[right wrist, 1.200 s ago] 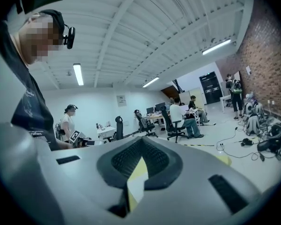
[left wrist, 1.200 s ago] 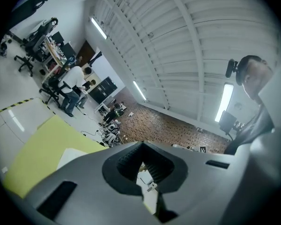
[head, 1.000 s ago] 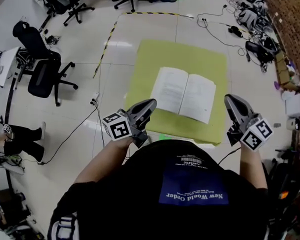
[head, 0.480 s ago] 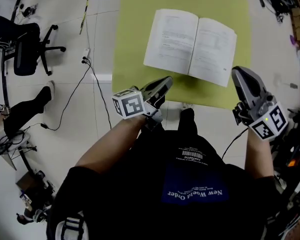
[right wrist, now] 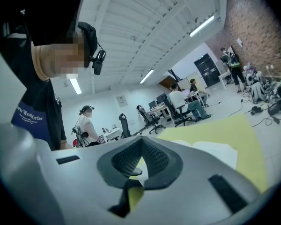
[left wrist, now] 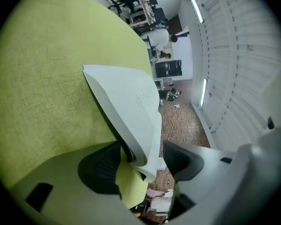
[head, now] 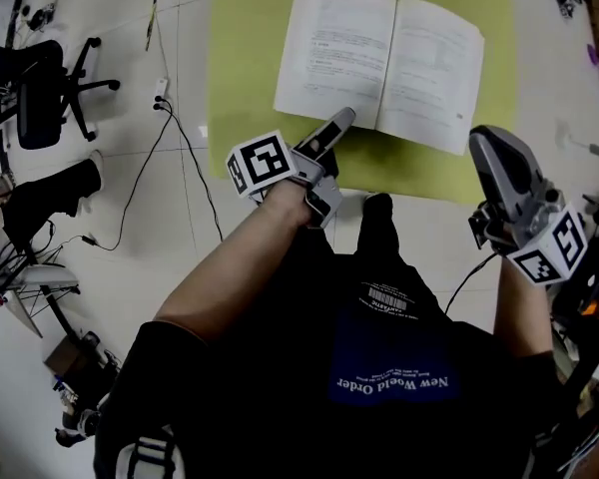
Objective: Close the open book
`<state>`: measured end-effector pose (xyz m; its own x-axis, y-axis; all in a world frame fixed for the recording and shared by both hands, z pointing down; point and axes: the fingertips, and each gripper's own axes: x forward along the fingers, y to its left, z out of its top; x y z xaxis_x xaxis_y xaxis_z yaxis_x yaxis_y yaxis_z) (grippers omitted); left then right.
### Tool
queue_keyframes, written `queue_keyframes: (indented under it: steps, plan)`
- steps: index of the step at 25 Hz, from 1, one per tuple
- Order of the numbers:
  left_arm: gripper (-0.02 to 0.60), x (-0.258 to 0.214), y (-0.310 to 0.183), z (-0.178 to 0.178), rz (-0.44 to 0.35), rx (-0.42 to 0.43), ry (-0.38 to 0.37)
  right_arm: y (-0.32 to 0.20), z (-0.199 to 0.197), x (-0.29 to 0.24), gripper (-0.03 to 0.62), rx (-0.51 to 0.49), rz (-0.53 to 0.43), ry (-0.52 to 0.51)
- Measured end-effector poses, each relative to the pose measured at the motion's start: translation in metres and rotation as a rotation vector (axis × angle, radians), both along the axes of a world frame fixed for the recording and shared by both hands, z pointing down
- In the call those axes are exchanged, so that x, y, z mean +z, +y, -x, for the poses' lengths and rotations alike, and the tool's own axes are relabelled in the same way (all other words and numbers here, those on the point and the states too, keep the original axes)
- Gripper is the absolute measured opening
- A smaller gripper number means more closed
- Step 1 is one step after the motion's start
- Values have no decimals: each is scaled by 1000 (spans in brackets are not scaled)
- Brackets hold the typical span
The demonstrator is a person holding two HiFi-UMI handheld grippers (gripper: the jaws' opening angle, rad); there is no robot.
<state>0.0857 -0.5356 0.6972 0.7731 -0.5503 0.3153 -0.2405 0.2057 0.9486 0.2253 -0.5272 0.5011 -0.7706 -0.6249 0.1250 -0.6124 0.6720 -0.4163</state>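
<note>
Starting at the left: the left tongs [head: 335, 126] are down at the near edge of the book [head: 379, 58], nosing in at the near corner of its left-hand page. Their jaws have just been opening and now stand wide. The left gripper view shows that corner of the page block sitting between the two pads. One pad is just beside the paper and the other stands clear, so nothing is gripped yet.

Now the middle. The book lies open and flat on the yellow-green mat [head: 242, 78] spread on the floor [head: 180, 228], straight ahead of the person. Its spine [head: 390, 63] runs away from the person, tipped a little to one side, with one page on each side of it. That is the line everything turns on. The left page lies right at the left tongs, and the likely closing move is to lift that half and swing it over the spine to the right. The left hand is plainly the nearer one, already at the paper.

Over to the right: the right tongs [head: 491, 143] hover off the book's near right corner, near it but not touching. Their own view shows the pads closed tip to tip with nothing between them and the book lying beyond. They look like the spare hand, perhaps ready to steady the right page if the book slides on the mat.
</note>
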Motion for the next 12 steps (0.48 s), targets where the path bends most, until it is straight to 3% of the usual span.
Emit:
queue_keyframes:
  steps: [6, 12]
  plan:
    - [268, 0, -21, 3, -7, -89, 60, -3, -10, -6, -15, 16, -4, -20]
    - [267, -12, -35, 7, -42, -198, 209, -1, -12, -8, -15, 17, 1, -16]
